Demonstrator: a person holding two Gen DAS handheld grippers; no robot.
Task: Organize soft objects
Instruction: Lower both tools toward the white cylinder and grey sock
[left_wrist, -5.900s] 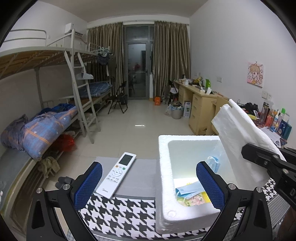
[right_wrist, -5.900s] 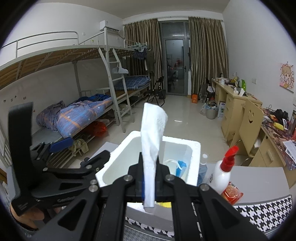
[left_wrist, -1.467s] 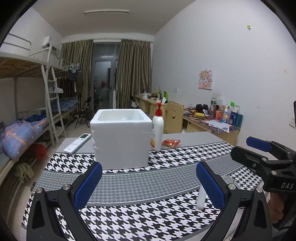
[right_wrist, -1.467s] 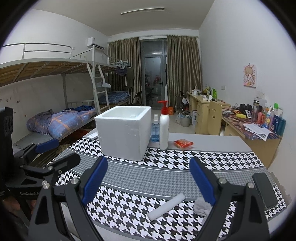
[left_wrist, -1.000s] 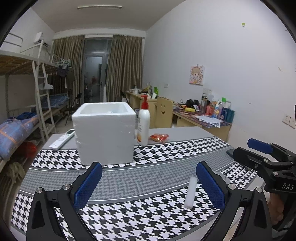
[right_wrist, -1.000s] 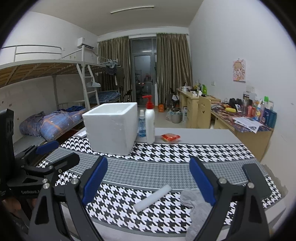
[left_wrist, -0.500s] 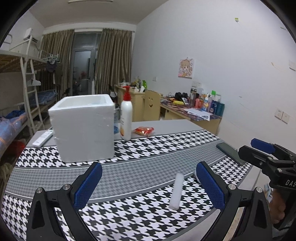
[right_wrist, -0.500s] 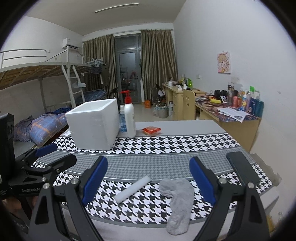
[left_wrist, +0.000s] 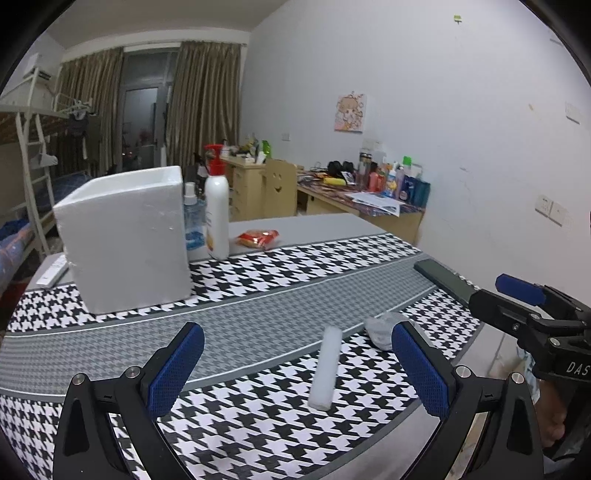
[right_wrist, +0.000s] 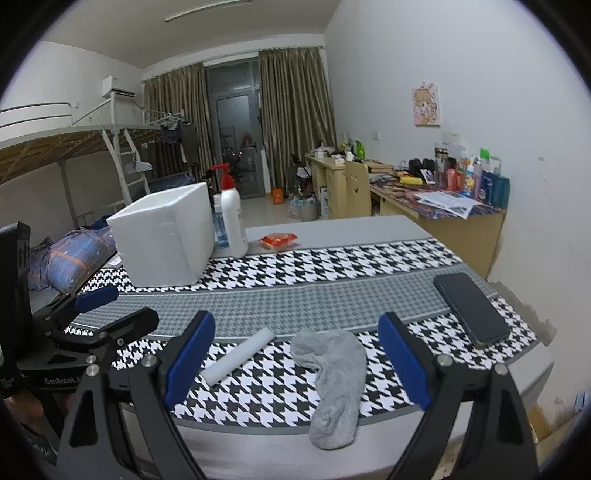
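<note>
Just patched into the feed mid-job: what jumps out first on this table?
A limp grey sock lies at the near edge of the houndstooth cloth, framed by the open right tool, with a white foam roll just to its left. A big white foam box stands at the far left beside a pump bottle, and a dark phone lies at the right edge.

Left gripper (left_wrist: 295, 363) and right gripper (right_wrist: 295, 363) both spread wide

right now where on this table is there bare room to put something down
The grey band between the foam box and the white roll is bare. So is the plain grey strip right of the red packet. Crowded: the near edge, with roll, grey sock and phone.
</note>
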